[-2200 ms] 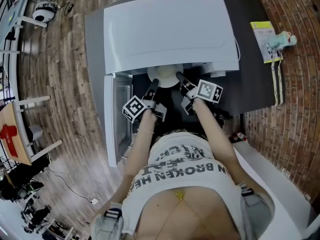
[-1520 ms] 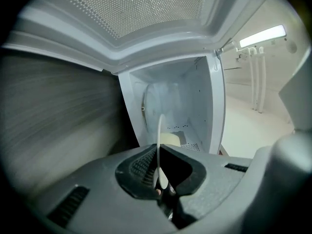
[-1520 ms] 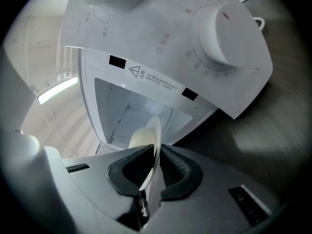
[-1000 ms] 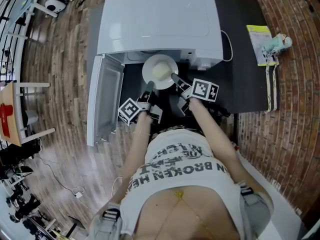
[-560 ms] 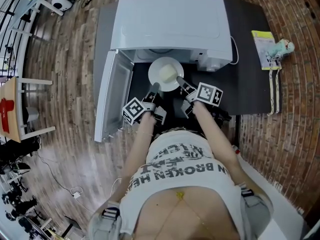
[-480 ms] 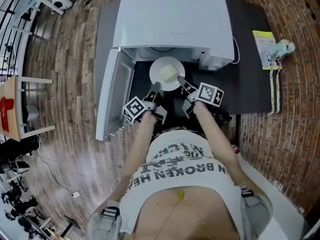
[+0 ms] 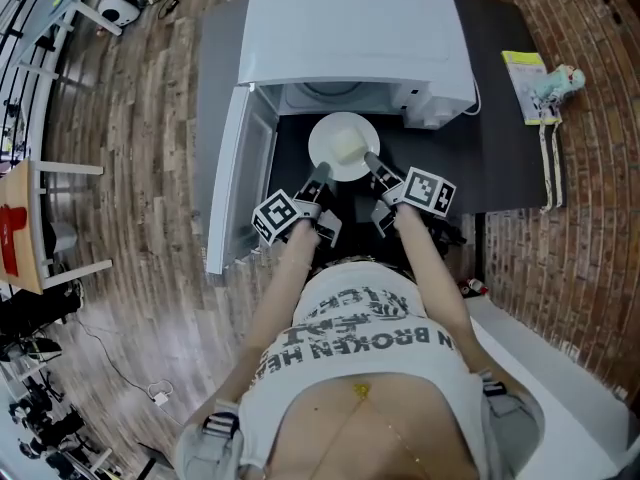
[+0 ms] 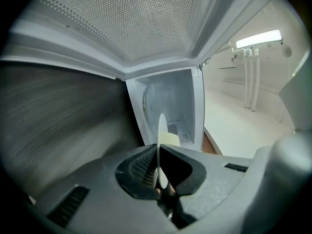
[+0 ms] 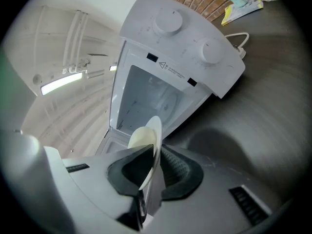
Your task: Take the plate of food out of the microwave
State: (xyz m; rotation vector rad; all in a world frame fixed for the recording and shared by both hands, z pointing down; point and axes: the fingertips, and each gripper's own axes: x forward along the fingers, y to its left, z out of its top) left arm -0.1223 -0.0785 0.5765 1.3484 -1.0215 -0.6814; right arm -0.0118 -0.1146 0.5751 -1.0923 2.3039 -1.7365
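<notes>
Plate (image 7: 343, 146) w/ pale food (image 7: 347, 151) on it is out of the microwave (image 7: 355, 38). It is up in the air just in front of the open mouth, over the dark desk (image 7: 500, 138). Two grippers hold it, one on each side.

L gripper (image 7: 318, 173) pinches the plate's left rim. Its jaws are almost together, w/ only the thin rim between them. R gripper (image 7: 372, 159) pinches the right rim the same way, jaws narrow & tight on the plate. In both gripper views the plate shows edge-on between the pads, w/ the food lump on it.

Both bare forearms reach out from the body, side by side. They start a bit apart & come closer near the plate. Each gripper points forward & a little down. Marker cubes sit on top, close to the hands.

Microwave door (image 7: 240, 183) hangs wide open on the left. A white cord (image 7: 473, 96) runs by the microwave's right side. A yellow packet (image 7: 525, 73) & a small toy (image 7: 562, 80) lie at the desk's far right, well apart from the plate.
</notes>
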